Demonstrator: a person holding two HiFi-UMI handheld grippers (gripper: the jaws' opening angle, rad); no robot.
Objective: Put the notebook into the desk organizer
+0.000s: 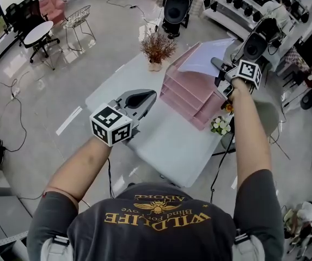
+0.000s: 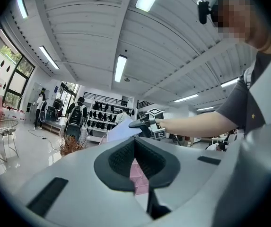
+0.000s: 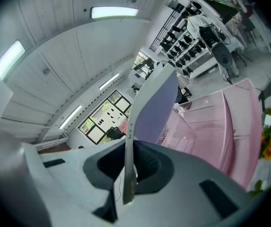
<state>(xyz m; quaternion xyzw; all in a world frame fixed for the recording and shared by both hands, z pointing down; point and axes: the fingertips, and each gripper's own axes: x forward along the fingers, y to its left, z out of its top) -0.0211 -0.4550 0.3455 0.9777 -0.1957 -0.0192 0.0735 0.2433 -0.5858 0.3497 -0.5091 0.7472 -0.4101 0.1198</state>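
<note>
One left gripper (image 1: pixel 150 95), one right gripper (image 1: pixel 216 64), one notebook (image 1: pixel 205 56), one desk organizer (image 1: pixel 191 94), one table (image 1: pixel 172 145), two plants (image 1: pixel 157 48) (image 1: pixel 220 125).

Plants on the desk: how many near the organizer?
2. A dried brown plant stands by the pink organizer at its far left; a small flower bunch sits at its near right corner. More may hide behind it.

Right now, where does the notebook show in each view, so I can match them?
Head view: notebook upper right, in the right tool, over the pink organizer.
Left gripper view: notebook at centre, pale, beyond the jaws.
Right gripper view: notebook edge-on at centre, between the jaws.
Shared landmark: the pink organizer, in all three.
</note>
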